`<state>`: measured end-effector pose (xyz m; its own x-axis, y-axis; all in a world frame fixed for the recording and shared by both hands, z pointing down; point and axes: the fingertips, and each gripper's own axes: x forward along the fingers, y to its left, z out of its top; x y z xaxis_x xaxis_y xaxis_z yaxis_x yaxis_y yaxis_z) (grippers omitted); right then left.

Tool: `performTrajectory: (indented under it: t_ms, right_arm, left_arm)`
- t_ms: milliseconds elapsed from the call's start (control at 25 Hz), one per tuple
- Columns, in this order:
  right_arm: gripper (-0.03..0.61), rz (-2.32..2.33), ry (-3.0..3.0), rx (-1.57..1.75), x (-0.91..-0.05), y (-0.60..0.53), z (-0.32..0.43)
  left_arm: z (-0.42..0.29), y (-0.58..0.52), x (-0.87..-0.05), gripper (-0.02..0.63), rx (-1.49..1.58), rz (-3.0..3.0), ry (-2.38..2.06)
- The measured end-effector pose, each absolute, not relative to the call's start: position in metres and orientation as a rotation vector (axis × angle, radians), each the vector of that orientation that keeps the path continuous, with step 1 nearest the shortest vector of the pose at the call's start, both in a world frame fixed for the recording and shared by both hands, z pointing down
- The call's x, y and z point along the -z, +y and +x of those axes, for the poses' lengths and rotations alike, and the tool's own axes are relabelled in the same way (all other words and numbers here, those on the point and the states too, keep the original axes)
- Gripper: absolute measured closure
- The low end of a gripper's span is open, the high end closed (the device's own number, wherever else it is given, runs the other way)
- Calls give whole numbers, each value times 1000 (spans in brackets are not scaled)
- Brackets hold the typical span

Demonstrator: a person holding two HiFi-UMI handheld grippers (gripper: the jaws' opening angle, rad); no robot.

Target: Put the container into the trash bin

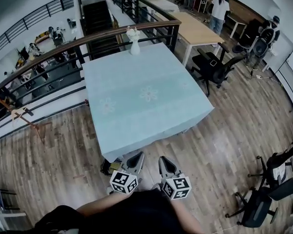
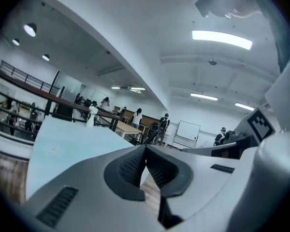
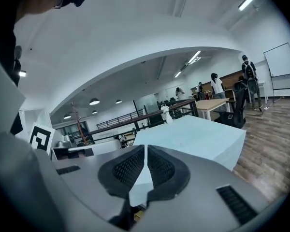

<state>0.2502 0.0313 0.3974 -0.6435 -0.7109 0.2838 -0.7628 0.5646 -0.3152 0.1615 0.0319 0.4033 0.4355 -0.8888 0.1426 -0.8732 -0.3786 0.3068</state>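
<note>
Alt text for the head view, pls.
The left gripper and right gripper sit side by side low in frame, pointing at a square table draped in pale blue. A small white vase-like object stands at the table's far edge by a railing; office chairs stand on the wood floor at right.

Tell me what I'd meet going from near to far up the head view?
First the left hand-held gripper and right hand-held gripper, side by side, both shut → pale blue table → white vase at its far edge → railing → wooden desk.
</note>
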Motion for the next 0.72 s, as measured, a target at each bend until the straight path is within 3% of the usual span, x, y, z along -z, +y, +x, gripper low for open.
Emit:
performTrajectory:
  t_ms: [360, 720]
  right_arm:
    - [534, 1236, -2808, -414, -356, -24, 338]
    - [534, 1170, -2822, -514, -361, -21, 336]
  left_arm:
    - [267, 0, -381, 600, -18, 2392, -1622]
    - [277, -12, -377, 600, -57, 2337, -1695]
